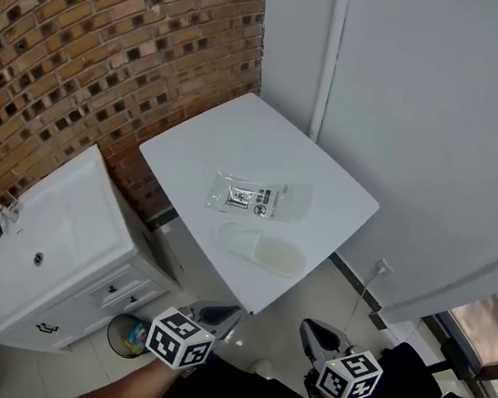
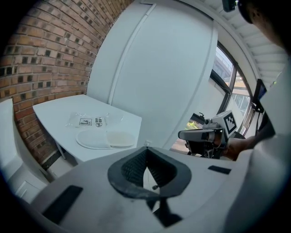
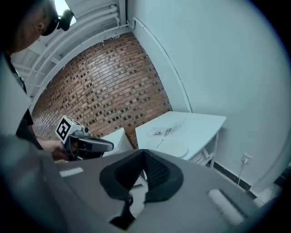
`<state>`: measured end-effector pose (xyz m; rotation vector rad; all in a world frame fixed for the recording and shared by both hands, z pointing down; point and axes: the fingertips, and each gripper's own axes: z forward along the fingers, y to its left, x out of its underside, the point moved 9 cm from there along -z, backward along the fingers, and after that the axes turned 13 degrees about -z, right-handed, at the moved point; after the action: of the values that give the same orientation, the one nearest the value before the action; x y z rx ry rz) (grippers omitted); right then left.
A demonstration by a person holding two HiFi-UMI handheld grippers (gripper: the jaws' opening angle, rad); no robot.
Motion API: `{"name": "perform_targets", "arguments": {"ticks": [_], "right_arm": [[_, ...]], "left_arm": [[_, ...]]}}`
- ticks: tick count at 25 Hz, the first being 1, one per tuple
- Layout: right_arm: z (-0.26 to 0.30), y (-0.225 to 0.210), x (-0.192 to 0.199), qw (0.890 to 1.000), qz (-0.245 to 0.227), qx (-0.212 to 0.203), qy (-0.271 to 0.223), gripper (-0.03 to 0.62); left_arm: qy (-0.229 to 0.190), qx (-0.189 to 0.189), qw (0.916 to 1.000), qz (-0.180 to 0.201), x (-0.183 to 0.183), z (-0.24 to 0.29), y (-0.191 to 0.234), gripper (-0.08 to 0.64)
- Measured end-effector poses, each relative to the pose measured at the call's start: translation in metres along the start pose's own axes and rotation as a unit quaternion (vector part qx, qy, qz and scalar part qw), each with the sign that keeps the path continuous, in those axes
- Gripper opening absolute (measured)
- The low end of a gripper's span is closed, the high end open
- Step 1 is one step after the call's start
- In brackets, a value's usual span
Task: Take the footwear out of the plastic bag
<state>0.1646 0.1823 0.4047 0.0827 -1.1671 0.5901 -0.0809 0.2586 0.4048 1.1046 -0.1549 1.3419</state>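
Note:
A white slipper (image 1: 259, 249) lies flat near the front edge of the white table (image 1: 240, 140), outside the bag. Just behind it lies a clear plastic bag (image 1: 261, 197) with printed labels; I cannot tell what it holds. Both grippers hang off the table's near corner, well short of it. My left gripper (image 1: 230, 311) is shut and empty, as is my right gripper (image 1: 306, 326). The left gripper view shows the slipper (image 2: 103, 139) and bag (image 2: 93, 121) beyond the closed jaws (image 2: 146, 150). In the right gripper view, slipper (image 3: 173, 148) and bag (image 3: 167, 129) lie past the shut jaws (image 3: 144, 154).
A white washbasin cabinet (image 1: 52, 245) stands left of the table against the brick wall (image 1: 86, 43). A small bin (image 1: 125, 333) sits on the floor by it. A dark chair (image 1: 443, 396) is at the lower right. A white wall (image 1: 435, 102) runs behind the table.

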Motion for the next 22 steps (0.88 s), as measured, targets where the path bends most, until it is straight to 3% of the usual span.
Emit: {"name": "perform_targets", "arguments": {"ticks": [9, 17, 22], "right_arm": [[0.02, 0.034, -0.005, 1.0, 0.011, 0.02, 0.002, 0.0], [0.039, 0.072, -0.009, 0.998, 0.016, 0.067, 0.006, 0.0], [0.049, 0.095, -0.007, 0.996, 0.021, 0.09, 0.004, 0.001]], "left_arm": [[0.013, 0.015, 0.9996, 0.018, -0.014, -0.026, 0.029, 0.006], [0.011, 0.053, 0.9979, 0.035, -0.027, -0.051, 0.065, 0.006], [0.012, 0.057, 0.9978, 0.032, -0.032, -0.062, 0.091, 0.006]]}}
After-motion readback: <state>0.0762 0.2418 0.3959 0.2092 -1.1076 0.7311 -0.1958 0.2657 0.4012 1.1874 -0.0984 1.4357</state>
